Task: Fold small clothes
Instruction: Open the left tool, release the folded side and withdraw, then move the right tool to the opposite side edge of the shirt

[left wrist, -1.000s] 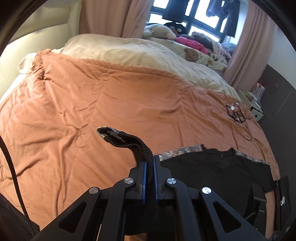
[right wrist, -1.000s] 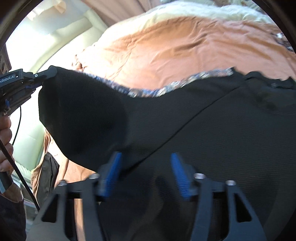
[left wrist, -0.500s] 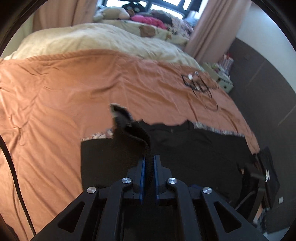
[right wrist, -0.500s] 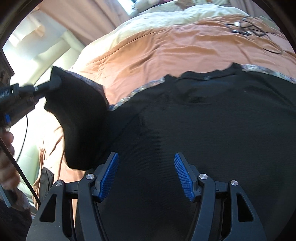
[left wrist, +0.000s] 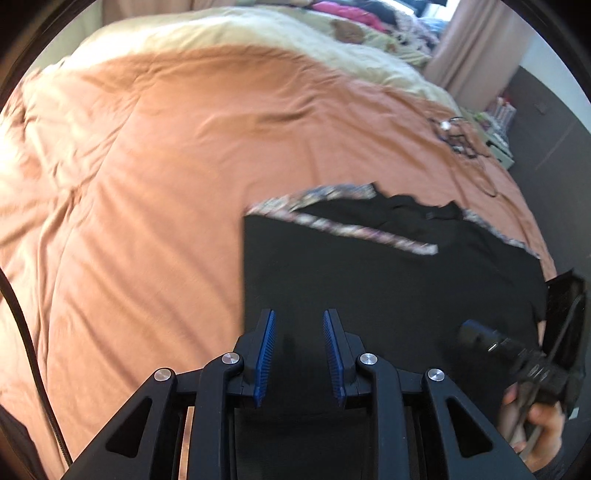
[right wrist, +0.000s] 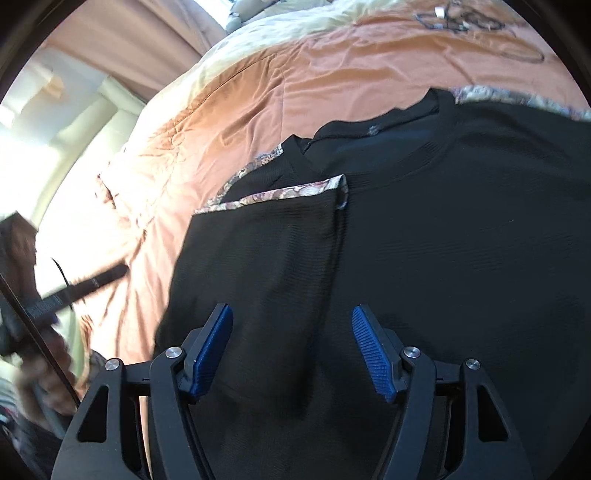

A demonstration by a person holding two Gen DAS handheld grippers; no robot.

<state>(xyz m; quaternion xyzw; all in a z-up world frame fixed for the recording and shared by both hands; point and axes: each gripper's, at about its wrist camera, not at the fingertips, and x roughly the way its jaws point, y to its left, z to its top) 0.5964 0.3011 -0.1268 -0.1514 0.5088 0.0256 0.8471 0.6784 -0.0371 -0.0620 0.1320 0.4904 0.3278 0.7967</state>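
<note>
Nearest the cameras, the left gripper [left wrist: 298,354] and the right gripper [right wrist: 291,354] hover over the black shirt [right wrist: 424,258], each with jaws parted and nothing between them, the right spread wider. The shirt lies flat on the orange bedspread [left wrist: 166,184], one side folded inward so its patterned trim [right wrist: 277,194] crosses the chest. Farther off, a tangled cable [left wrist: 461,136] rests on the bedspread before cream bedding [left wrist: 229,33].

An orange duvet [left wrist: 192,155] covers the bed. Beyond it lies a cream blanket [left wrist: 229,33]. A tangled black cable [left wrist: 461,136] rests on the duvet's far right side, near beige curtains [left wrist: 480,48].
</note>
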